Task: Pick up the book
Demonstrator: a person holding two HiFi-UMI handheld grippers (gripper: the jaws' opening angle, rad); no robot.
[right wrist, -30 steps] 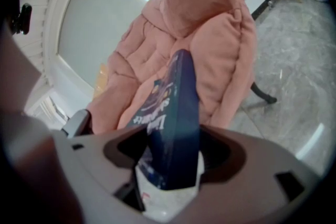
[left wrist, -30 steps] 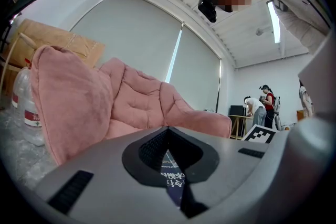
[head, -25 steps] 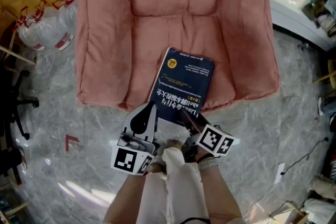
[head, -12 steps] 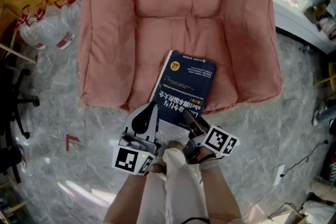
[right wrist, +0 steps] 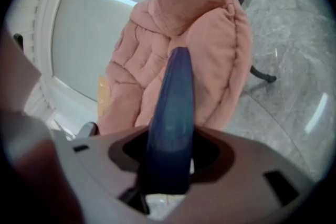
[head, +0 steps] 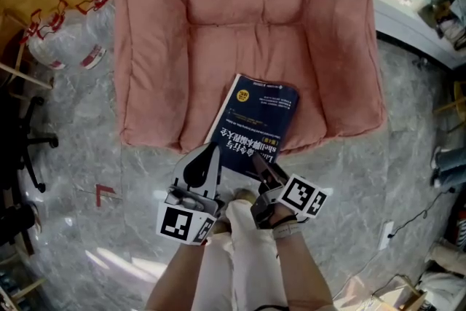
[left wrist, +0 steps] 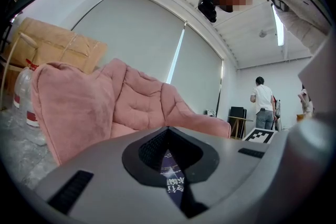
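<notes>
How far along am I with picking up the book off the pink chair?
Done: the right gripper is at the book, with the book's near edge between its jaws. In hand: those jaws have just been closing on it. Left: the lift, since most of the book lies flat on the pink chair seat. The left gripper sits beside it, jaws together.

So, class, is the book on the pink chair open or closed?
Closed. The book shows its whole dark blue front cover, title and all, with no pages spread.
</notes>
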